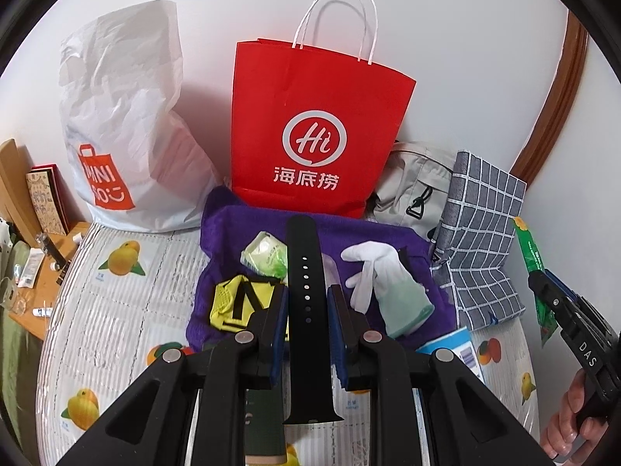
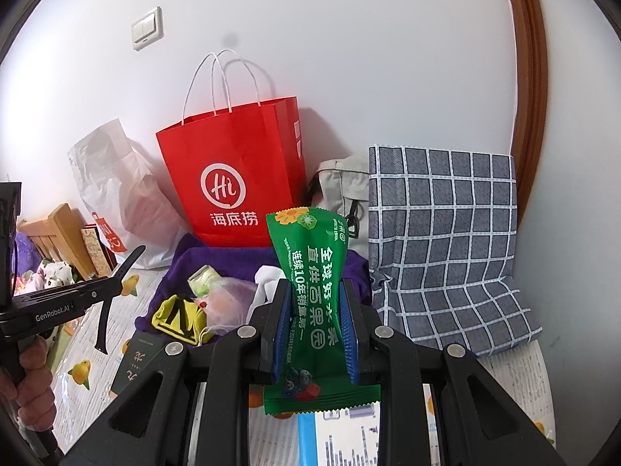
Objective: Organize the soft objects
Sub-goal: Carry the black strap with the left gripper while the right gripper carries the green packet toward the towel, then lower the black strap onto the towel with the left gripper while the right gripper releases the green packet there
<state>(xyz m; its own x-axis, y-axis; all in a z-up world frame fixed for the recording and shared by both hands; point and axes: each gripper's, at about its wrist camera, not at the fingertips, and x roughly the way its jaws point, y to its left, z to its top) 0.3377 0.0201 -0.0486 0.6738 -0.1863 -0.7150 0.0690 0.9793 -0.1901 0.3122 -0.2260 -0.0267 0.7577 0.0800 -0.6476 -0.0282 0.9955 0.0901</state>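
Each view looks forward and downward along its own gripper's fingers, from close above a bed toward the far white wall. The left wrist view faces the red paper bag (image 1: 314, 132) nearly head-on; the right wrist view sits further right, nearer the checked cushion (image 2: 446, 240). Both share the red bag, purple cloth (image 1: 233, 229) and white plastic bag (image 1: 128, 116).

White wall (image 2: 349, 58) with light switch (image 2: 146, 28); curved wooden frame (image 2: 526, 77).

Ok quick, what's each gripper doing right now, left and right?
Left gripper: jaws closed on the black watch strap.
Right gripper: jaws closed on the green snack packet.
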